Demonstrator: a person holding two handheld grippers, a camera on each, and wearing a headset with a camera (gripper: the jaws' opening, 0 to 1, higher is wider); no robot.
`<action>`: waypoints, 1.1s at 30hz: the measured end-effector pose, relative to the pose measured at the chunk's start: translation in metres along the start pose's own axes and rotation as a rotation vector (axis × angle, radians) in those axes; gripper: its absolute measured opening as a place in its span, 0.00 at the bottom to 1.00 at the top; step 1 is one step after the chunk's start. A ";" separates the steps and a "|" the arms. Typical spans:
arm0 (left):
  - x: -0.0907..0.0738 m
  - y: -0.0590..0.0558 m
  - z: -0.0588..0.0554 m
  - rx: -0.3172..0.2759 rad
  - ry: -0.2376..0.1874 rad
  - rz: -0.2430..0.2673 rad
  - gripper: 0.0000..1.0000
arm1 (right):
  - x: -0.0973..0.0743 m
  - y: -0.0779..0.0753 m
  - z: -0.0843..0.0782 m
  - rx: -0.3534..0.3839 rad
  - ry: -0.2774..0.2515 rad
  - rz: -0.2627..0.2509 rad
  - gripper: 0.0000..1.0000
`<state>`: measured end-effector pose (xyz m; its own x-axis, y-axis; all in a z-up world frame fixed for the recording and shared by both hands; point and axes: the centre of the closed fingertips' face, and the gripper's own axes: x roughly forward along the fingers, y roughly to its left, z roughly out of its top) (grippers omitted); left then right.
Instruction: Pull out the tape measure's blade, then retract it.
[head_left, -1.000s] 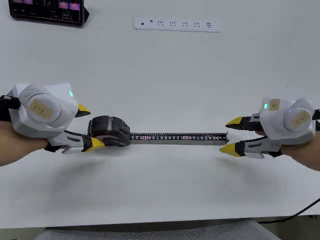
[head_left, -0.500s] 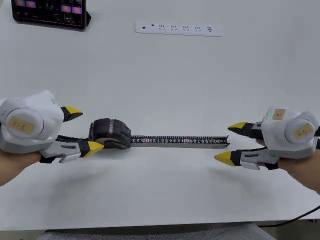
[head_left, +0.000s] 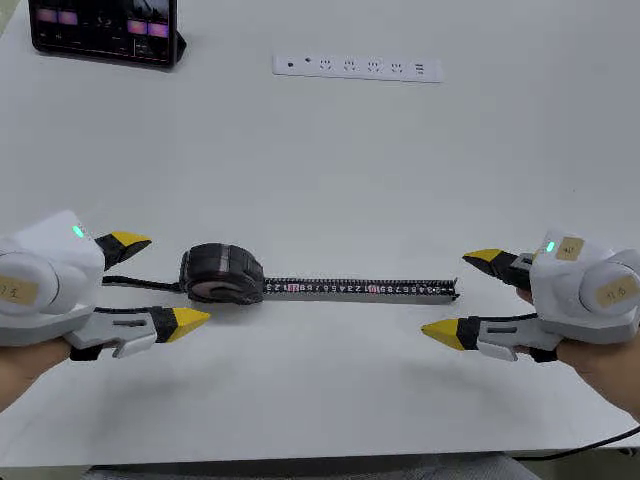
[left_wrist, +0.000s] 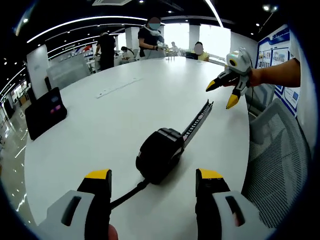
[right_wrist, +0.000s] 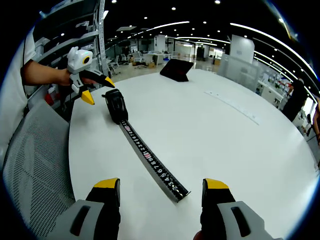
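A black tape measure (head_left: 221, 274) lies on the white table (head_left: 330, 160) with its blade (head_left: 360, 289) drawn out to the right and lying flat. My left gripper (head_left: 155, 283) stands open a short way left of the case, touching nothing; in the left gripper view the case (left_wrist: 160, 154) sits just beyond the yellow-tipped fingers (left_wrist: 98, 176). My right gripper (head_left: 462, 296) is open too, a little right of the blade's end hook (head_left: 453, 292). The right gripper view has the blade end (right_wrist: 178, 192) between and ahead of its tips.
A white power strip (head_left: 357, 68) lies at the back of the table. A dark tablet (head_left: 105, 28) stands at the back left. A black cord (head_left: 140, 284) trails left from the case. A cable (head_left: 590, 437) runs off the front right edge. People stand far off.
My left gripper let go of the case and drew back to the left and toward me. The right gripper eased away from the blade's end. The tape measure stayed put.
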<state>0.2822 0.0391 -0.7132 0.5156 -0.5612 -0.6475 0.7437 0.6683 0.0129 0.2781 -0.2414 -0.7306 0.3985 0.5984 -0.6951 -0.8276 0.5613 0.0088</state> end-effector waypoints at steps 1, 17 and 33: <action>-0.001 0.000 -0.002 -0.009 -0.001 0.004 0.67 | 0.000 0.001 -0.002 0.001 0.007 -0.002 0.65; -0.013 -0.007 -0.011 -0.101 -0.033 0.019 0.81 | -0.011 0.006 -0.005 0.033 -0.014 -0.037 0.77; -0.026 -0.017 -0.020 -0.147 -0.083 0.034 0.87 | -0.018 0.019 -0.005 0.051 -0.050 -0.044 0.88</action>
<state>0.2479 0.0520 -0.7121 0.5771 -0.5717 -0.5833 0.6583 0.7482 -0.0820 0.2530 -0.2443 -0.7216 0.4544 0.5996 -0.6588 -0.7882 0.6152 0.0163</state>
